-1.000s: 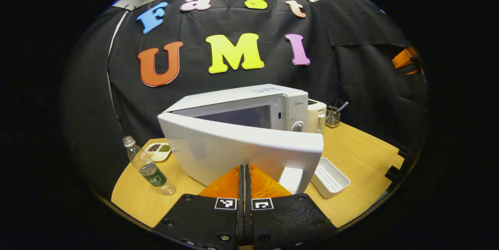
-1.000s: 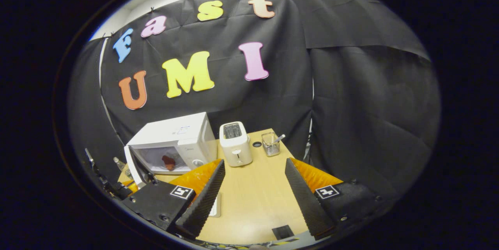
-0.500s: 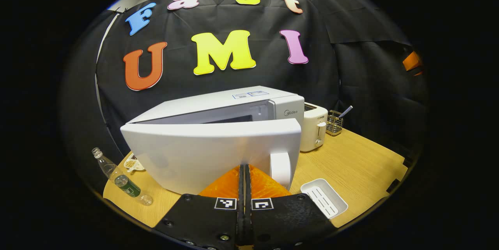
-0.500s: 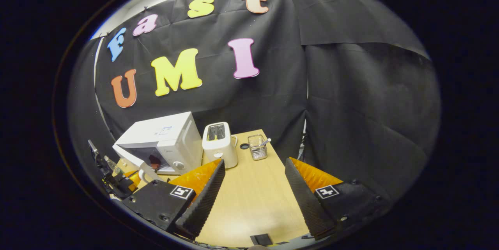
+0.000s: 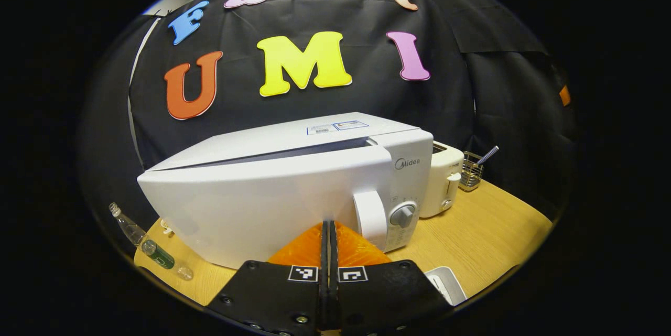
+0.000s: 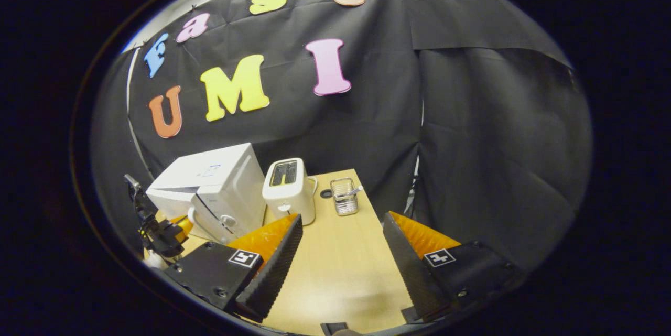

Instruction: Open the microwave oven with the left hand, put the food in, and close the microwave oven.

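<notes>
The white microwave (image 5: 314, 131) stands close in front in the left gripper view. Its door (image 5: 246, 205) is swung almost flush with the body, and a thin dark slit remains along its top edge. My left gripper (image 5: 329, 225) is shut with nothing between its fingers, and its tips rest against the door front just left of the door handle (image 5: 369, 218). The food is hidden behind the door. In the right gripper view the microwave (image 6: 209, 184) sits at the left, with the left gripper (image 6: 162, 231) in front of it. My right gripper (image 6: 342, 220) hangs open and empty above the table (image 6: 335, 273).
A white toaster (image 5: 445, 181) stands right of the microwave, with a wire utensil holder (image 5: 472, 171) beyond it. A plastic bottle (image 5: 152, 252) lies at the table's left edge. A white tray (image 5: 445, 283) sits near the front edge. Black cloth walls surround the table.
The microwave door has swung from half open to nearly flush, with my shut left gripper moving in with it. The food inside has gone out of sight. The right gripper stays open.
</notes>
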`<state>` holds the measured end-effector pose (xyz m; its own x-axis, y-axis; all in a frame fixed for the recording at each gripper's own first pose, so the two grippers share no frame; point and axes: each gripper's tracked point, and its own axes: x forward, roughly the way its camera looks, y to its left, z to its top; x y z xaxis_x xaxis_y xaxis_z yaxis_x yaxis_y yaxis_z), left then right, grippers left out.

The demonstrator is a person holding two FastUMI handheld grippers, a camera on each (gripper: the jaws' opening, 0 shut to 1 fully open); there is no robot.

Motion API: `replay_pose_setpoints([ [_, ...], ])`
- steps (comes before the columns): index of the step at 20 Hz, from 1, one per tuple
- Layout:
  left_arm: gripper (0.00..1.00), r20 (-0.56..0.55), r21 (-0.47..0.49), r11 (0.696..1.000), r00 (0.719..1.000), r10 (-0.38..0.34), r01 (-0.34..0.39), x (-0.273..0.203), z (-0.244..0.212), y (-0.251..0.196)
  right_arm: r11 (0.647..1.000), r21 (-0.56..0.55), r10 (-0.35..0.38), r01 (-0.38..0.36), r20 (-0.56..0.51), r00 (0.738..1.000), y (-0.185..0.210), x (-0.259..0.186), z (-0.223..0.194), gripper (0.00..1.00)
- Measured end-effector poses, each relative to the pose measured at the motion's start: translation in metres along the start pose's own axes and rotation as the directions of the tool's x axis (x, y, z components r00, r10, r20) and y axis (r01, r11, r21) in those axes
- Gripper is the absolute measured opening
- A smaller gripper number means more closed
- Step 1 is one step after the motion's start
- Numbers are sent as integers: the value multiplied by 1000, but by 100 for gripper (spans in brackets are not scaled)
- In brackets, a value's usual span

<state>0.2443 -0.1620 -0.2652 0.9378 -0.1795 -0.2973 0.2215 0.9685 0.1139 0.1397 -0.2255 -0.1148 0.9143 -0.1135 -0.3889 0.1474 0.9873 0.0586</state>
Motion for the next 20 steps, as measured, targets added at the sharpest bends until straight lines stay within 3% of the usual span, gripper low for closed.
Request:
replay_pose_setpoints([
  [1,0,-1,3,1000,1000,7,-7,3,1,0,1000,3,4,-4,-5,1000,-2,4,0,99],
  [11,0,-29,15,998,998,63,-62,22,2,1,999,24,30,-29,-37,999,-7,27,-3,99],
  [20,0,-25,-13,997,996,81,-81,15,0,0,999,13,46,-46,-26,999,6,10,1,99],
])
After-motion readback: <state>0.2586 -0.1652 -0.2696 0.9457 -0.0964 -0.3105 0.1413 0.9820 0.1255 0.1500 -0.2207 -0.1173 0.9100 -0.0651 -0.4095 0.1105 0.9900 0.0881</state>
